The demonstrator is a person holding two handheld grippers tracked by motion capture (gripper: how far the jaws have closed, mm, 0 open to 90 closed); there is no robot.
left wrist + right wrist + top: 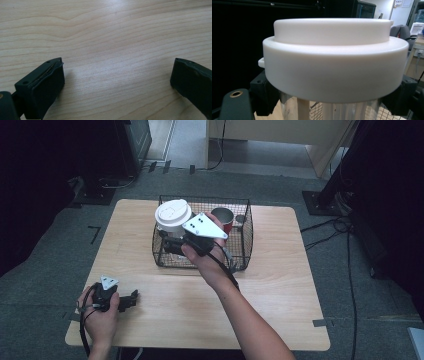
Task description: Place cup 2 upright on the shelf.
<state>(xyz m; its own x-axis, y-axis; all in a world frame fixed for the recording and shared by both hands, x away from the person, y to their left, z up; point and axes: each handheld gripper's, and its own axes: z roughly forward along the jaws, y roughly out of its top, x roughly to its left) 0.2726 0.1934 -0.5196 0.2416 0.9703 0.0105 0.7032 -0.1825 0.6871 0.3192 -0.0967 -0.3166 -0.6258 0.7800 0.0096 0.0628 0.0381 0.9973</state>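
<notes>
A metal tumbler with a broad white lid (pixel 173 215) hangs over the left part of a black wire basket (pixel 246 245). My right gripper (pixel 168 241) is shut on its body just under the lid. In the right gripper view the white lid (pixel 334 60) is very close, the shiny metal wall (pixel 347 111) shows below it, and a black jaw presses on each side. My left gripper (pixel 131 299) lies on the wooden table (pixel 280 290) near the front left corner. Its jaws (pixel 117 82) stand wide open over bare wood with nothing between them.
A red cup (pixel 223 217) stands inside the basket at its back right. The basket sits at the table's middle rear. Grey carpet, cables and dark stands surround the table.
</notes>
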